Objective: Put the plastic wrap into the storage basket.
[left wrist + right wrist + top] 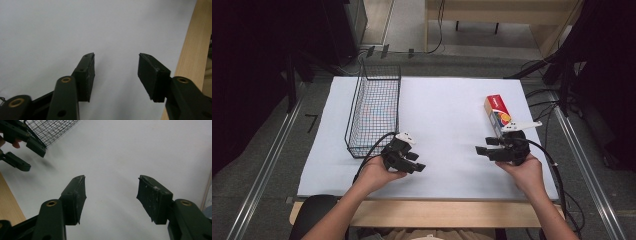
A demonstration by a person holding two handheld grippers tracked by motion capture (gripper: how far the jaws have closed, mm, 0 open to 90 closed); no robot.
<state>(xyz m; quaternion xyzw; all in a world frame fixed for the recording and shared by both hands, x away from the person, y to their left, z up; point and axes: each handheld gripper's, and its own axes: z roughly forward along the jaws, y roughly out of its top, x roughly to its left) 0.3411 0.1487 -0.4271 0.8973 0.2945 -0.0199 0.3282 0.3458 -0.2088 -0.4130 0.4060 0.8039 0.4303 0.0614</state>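
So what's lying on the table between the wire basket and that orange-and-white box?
Nothing: in the high view, the white table top is bare between the wire basket and the box. Both tongs sit nearer the person.

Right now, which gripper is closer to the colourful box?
The right gripper. It sits just in front of the box, which lies right behind that hand. The left gripper is far across the table, beside the wire basket.

Left gripper (404, 156) and right gripper (502, 147): black bodies, black jaws with flat scuffed pads, brass-ringed pivot holes behind the jaws. A black cable trails from each. A pale plate sits atop each. Forearms bare, no sleeves.
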